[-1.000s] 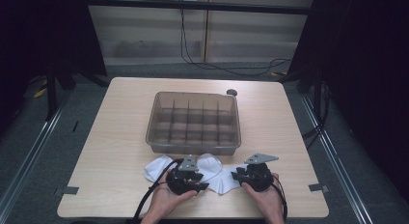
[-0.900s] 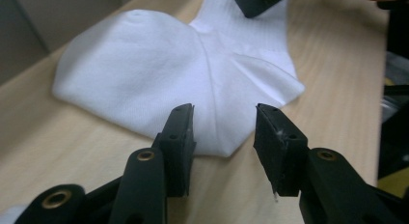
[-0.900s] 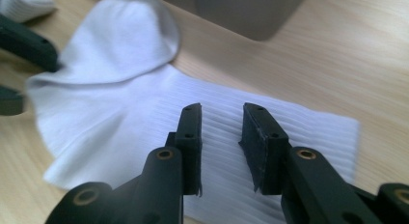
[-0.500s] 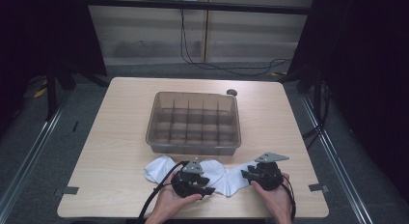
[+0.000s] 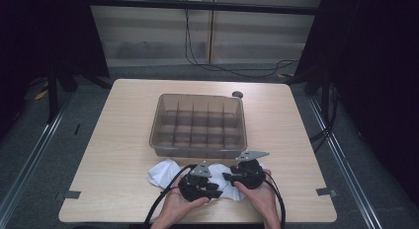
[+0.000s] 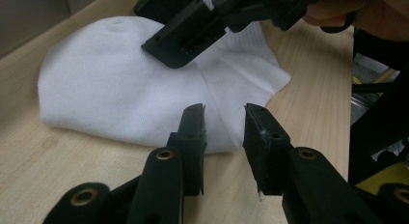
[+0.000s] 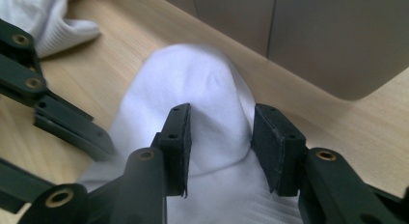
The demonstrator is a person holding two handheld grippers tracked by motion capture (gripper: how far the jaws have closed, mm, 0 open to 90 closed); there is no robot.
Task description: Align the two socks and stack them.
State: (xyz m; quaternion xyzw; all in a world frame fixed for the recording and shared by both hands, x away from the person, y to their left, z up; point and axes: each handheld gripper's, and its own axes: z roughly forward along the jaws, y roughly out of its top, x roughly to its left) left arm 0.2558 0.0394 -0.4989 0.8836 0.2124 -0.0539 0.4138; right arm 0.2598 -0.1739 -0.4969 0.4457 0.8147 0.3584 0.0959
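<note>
Item: white sock (image 5: 225, 178) on the near edge of the bench (image 5: 118, 140), between my two hands; second white sock (image 5: 162, 172) lying just to its left. Divided grey bin (image 5: 198, 124) stands beyond, its compartments bare as far as I can see, so nothing is stowed yet and folding or pairing is, I judge, only begun. Left tongs (image 6: 224, 132): jaws apart, lately closing, straddling the sock's edge without pressing. Right tongs (image 7: 219, 137): jaws apart, lately opening, the sock's rounded end between them, not visibly clamped. Since the earlier frame the right hand has drawn leftward, nearer the left.
</note>
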